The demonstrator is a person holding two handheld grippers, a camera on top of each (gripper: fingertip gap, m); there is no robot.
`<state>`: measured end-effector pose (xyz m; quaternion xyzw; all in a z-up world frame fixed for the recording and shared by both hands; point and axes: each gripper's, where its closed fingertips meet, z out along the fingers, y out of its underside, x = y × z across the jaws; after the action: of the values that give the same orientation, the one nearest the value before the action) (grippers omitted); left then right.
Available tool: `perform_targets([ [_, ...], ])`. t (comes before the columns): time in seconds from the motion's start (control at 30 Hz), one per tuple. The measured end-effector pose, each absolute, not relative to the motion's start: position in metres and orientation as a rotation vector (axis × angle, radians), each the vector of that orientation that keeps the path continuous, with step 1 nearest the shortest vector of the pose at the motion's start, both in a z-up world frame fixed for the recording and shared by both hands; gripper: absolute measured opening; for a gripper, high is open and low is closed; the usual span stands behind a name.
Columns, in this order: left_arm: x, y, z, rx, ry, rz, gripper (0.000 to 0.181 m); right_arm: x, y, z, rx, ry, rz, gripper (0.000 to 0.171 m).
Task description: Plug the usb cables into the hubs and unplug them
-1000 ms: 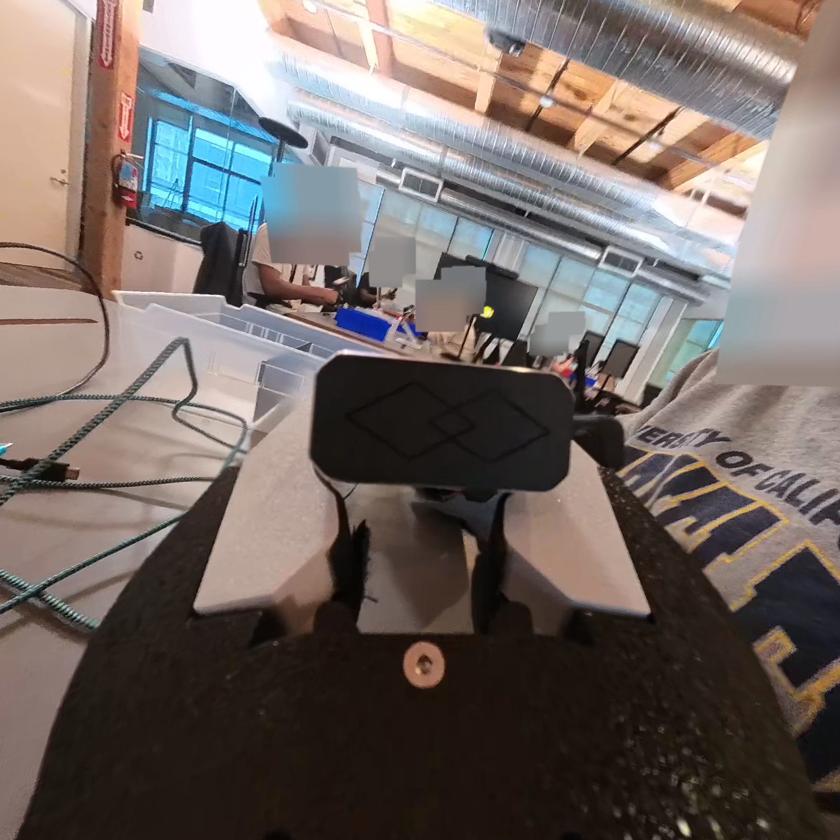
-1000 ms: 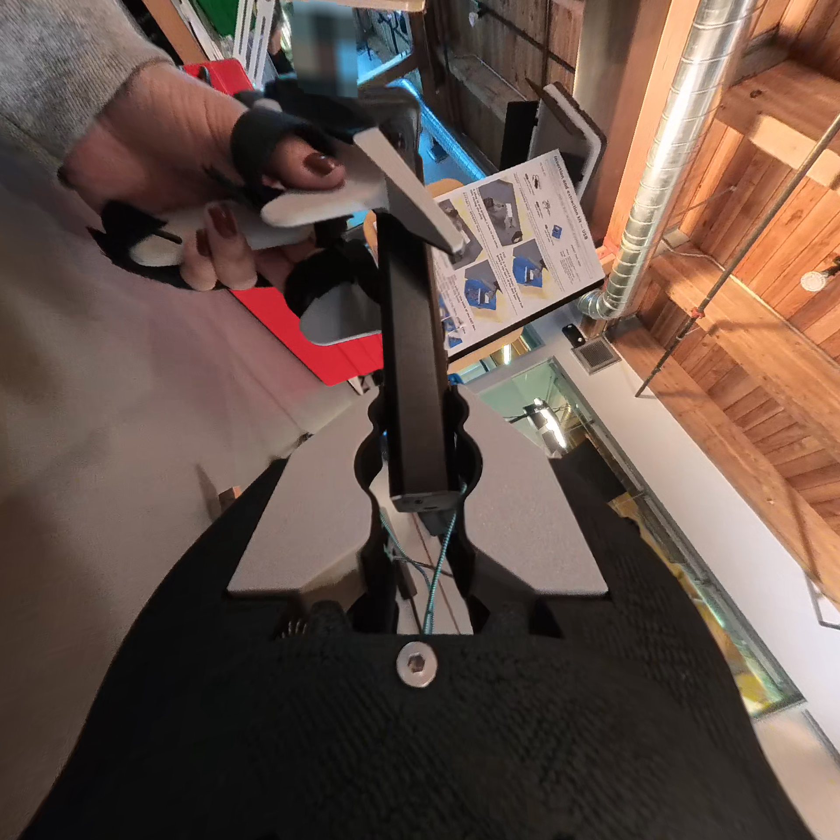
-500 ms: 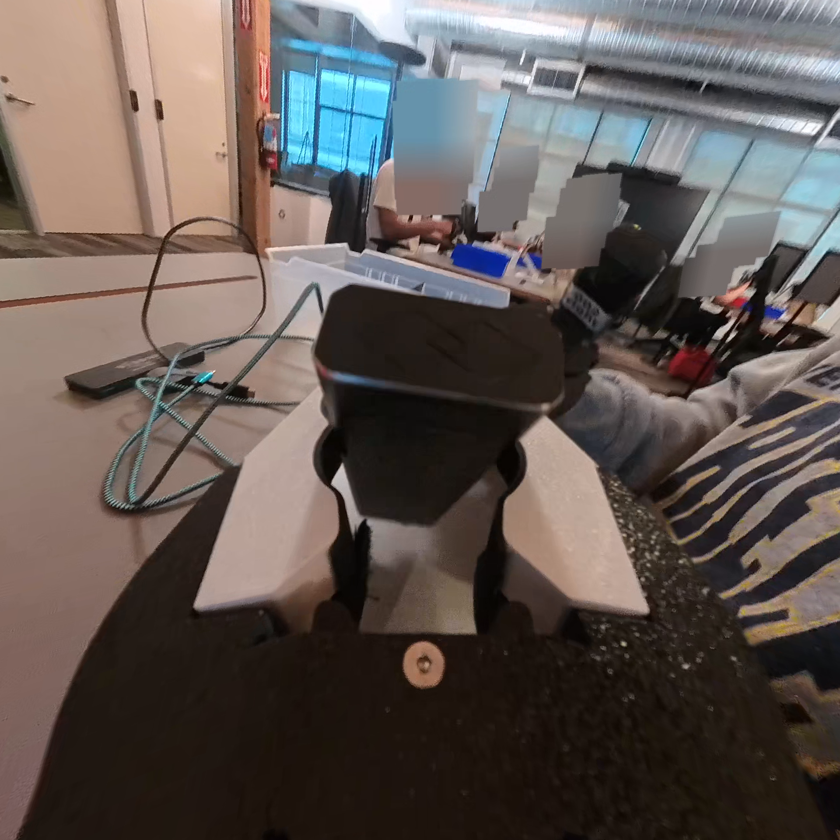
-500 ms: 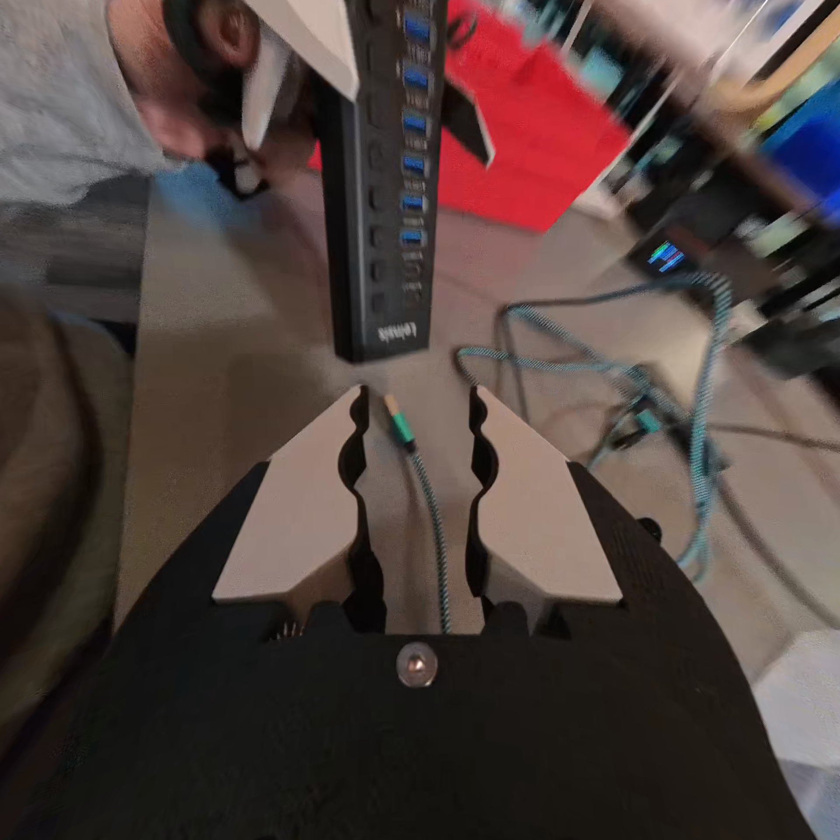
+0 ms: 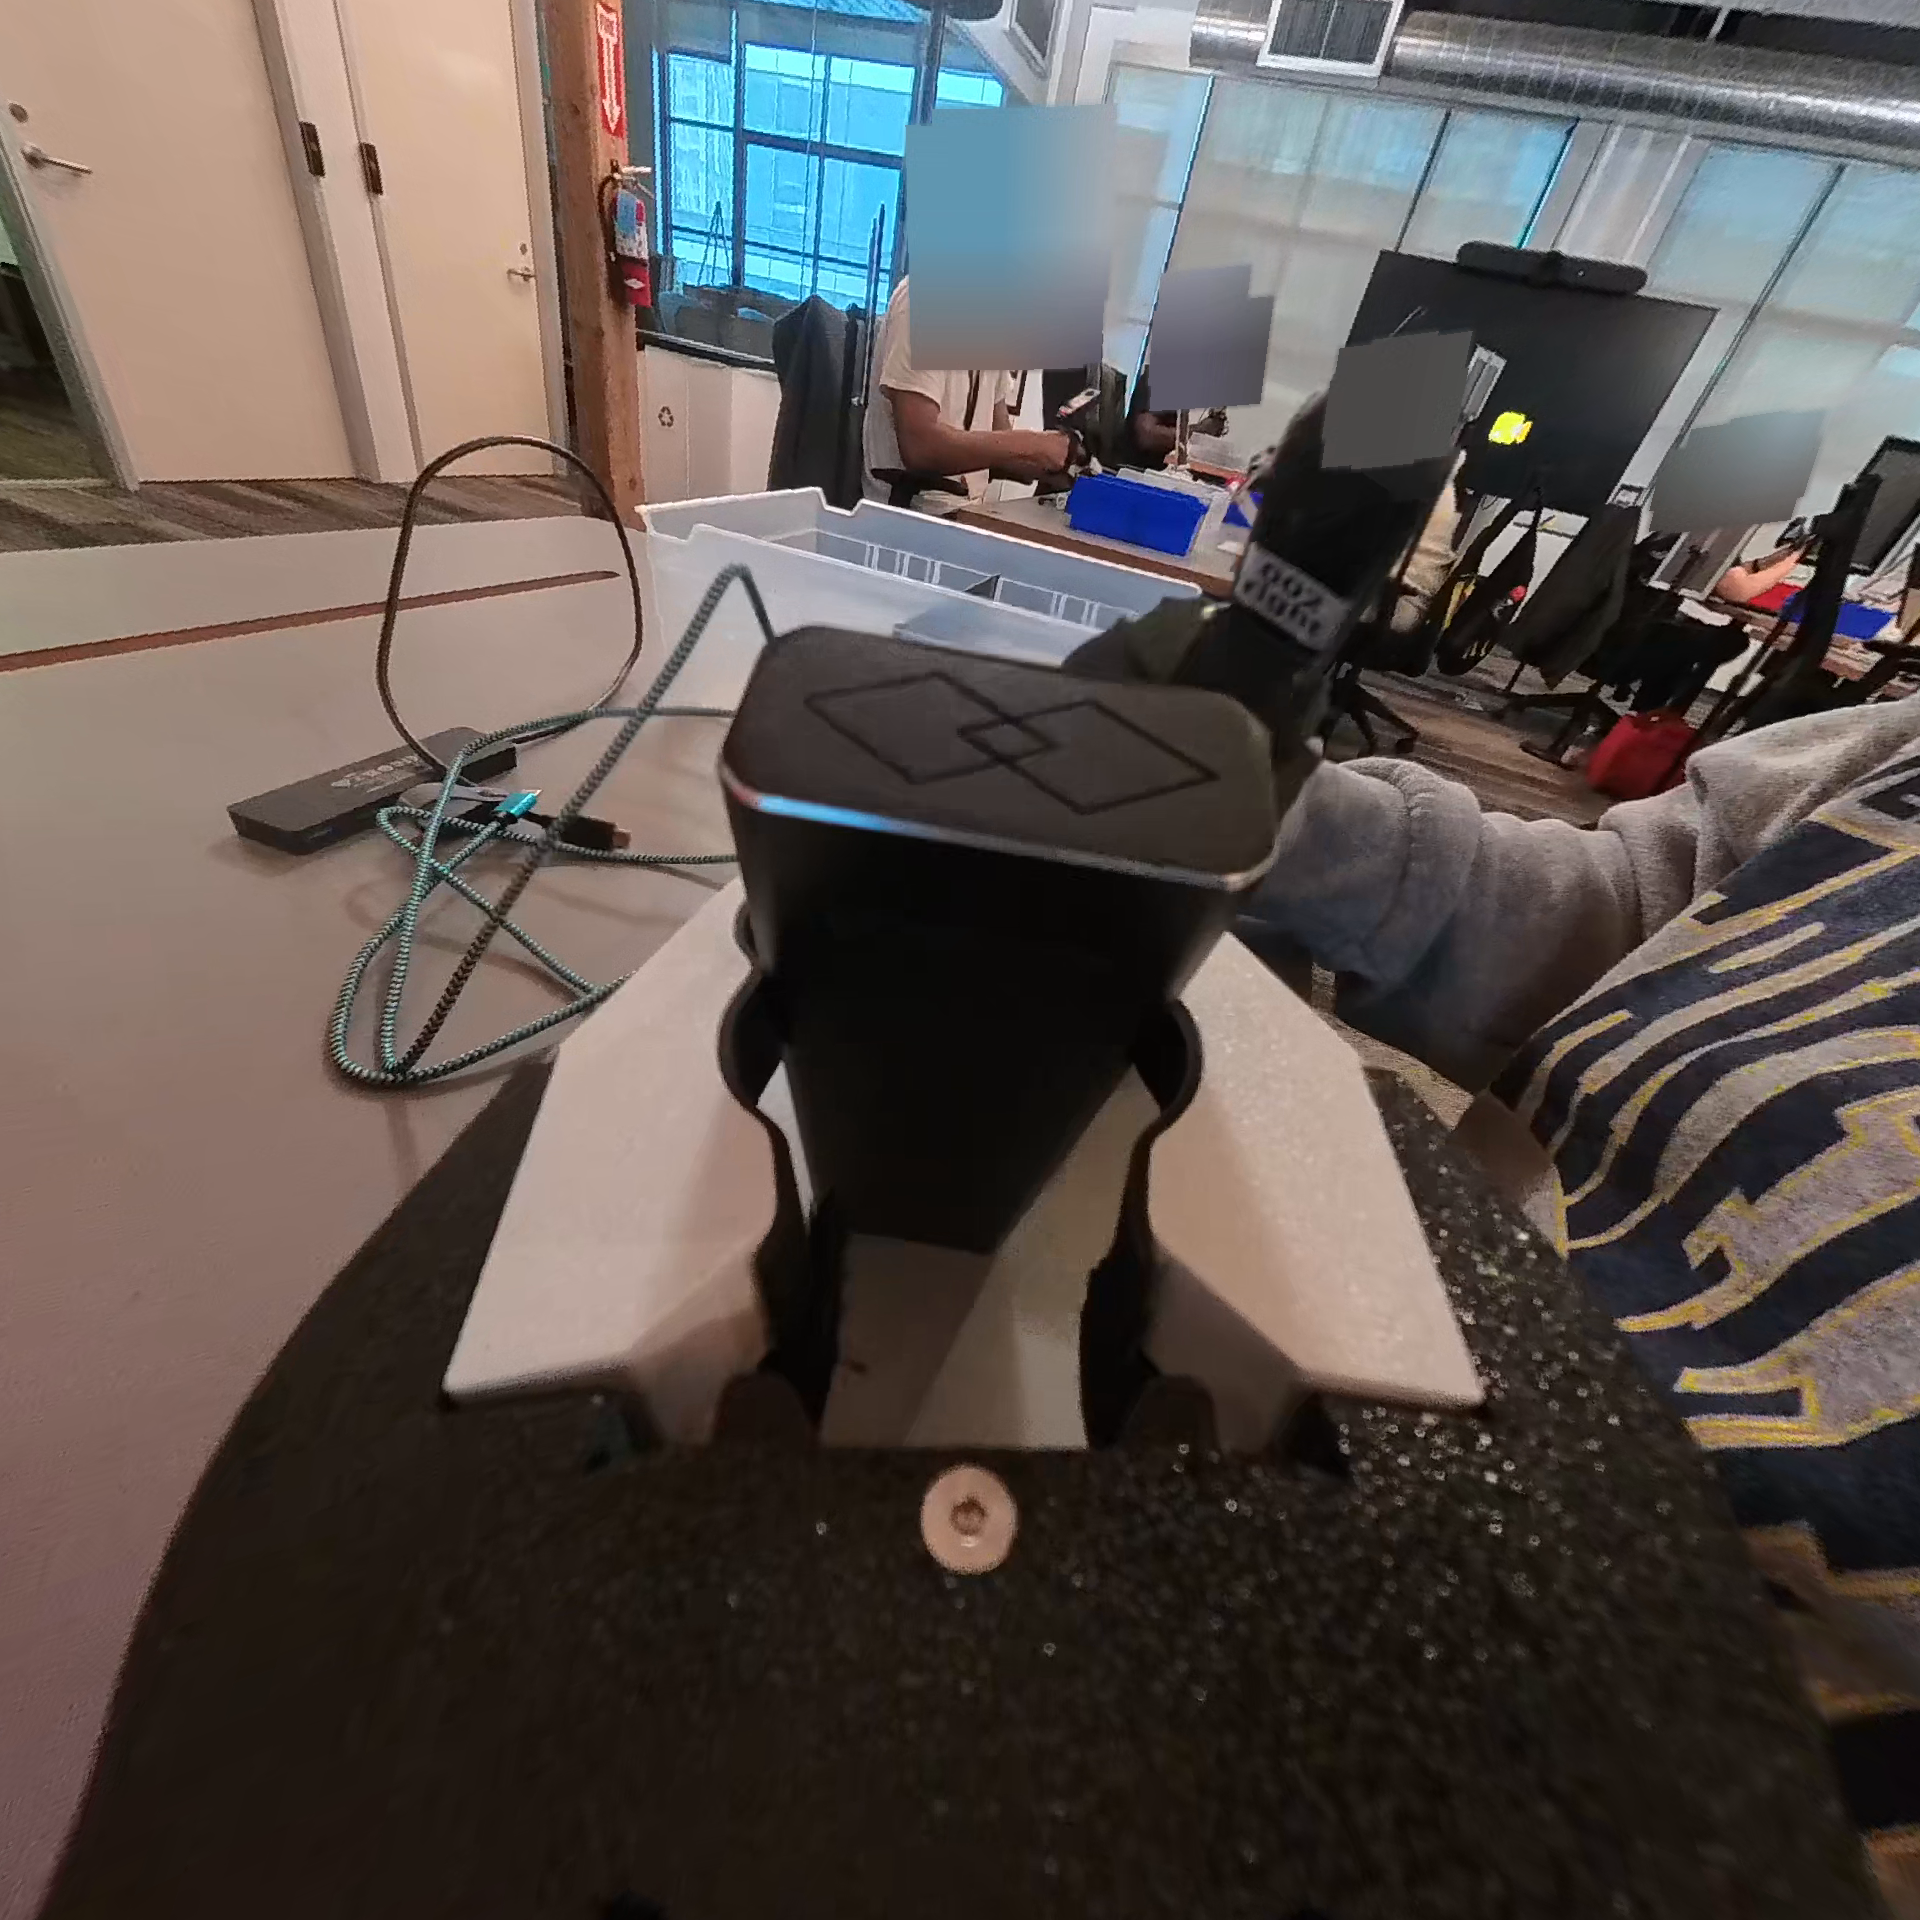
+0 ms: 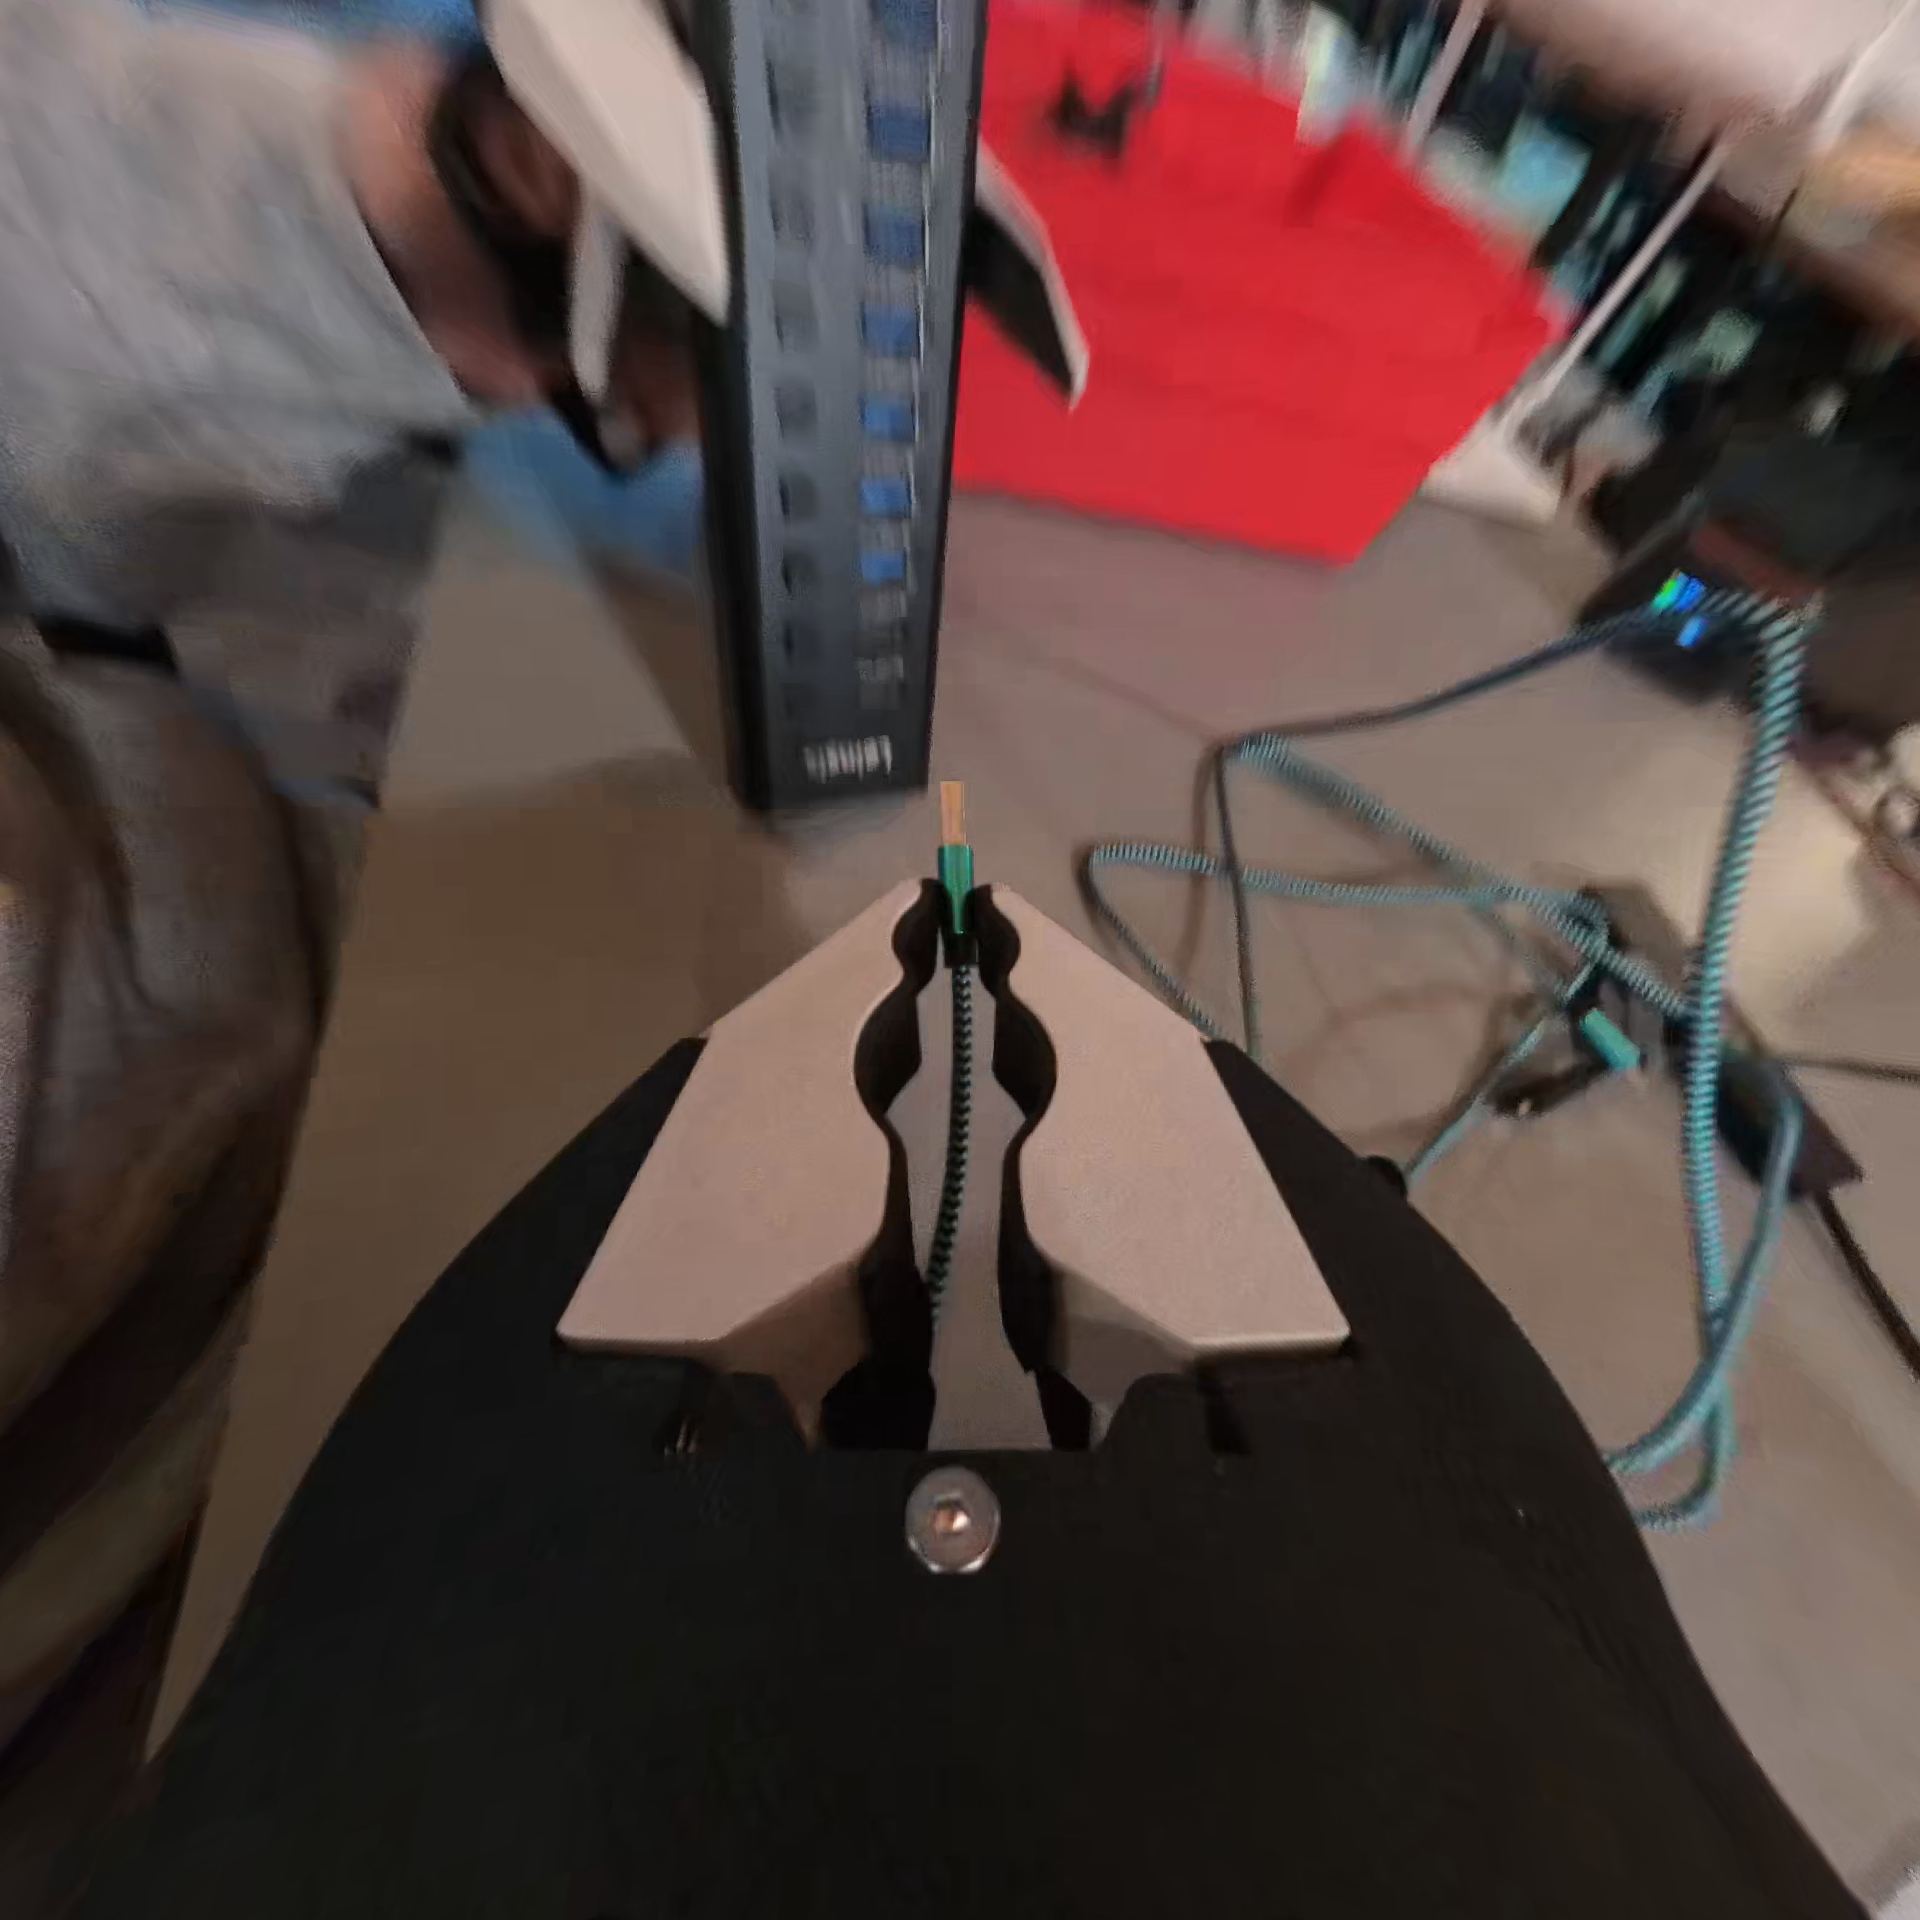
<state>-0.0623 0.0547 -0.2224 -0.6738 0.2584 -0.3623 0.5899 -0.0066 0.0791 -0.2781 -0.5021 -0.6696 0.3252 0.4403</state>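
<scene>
The left hand-held gripper holds the black hub between its fingers, above the surface. In the right wrist view this hub stands upright, its row of blue ports facing the camera. The right hand-held gripper is closed on the green plug of a braided cable, just below the hub's lower end and not touching it. More cables and a flat hub lie on the surface.

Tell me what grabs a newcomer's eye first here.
The tall black hub clamped upright in the left tongs fills the left wrist view. In the right wrist view, the right tongs pinch a green USB plug, its tip just short of the hub's lower end, with braided teal cables tangled on the table.
</scene>
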Motion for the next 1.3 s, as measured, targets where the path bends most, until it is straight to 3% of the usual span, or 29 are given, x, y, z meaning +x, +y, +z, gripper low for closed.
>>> perform_targets([
  [0.03,-0.063,0.055,-0.223,-1.571,0.594,-0.838,0.069,-0.006,0.076,-0.265,-1.187,-1.611,0.862,0.005],
  [0.37,-0.061,0.055,-0.232,-1.564,0.641,-0.781,0.068,-0.009,0.069,-0.233,-1.032,-1.500,0.884,0.005],
  [0.87,-0.054,0.048,-0.238,-1.541,0.737,-0.732,0.068,-0.052,0.065,-0.235,-0.833,-1.582,0.508,0.005],
  [1.13,-0.052,0.054,-0.245,-1.640,0.687,-0.693,0.068,-0.056,0.069,-0.248,-0.371,-1.771,-0.265,0.005],
  [1.3,-0.052,0.055,-0.246,-1.669,0.682,-0.694,0.068,-0.058,0.070,-0.247,-0.135,-1.808,-0.467,0.004],
])
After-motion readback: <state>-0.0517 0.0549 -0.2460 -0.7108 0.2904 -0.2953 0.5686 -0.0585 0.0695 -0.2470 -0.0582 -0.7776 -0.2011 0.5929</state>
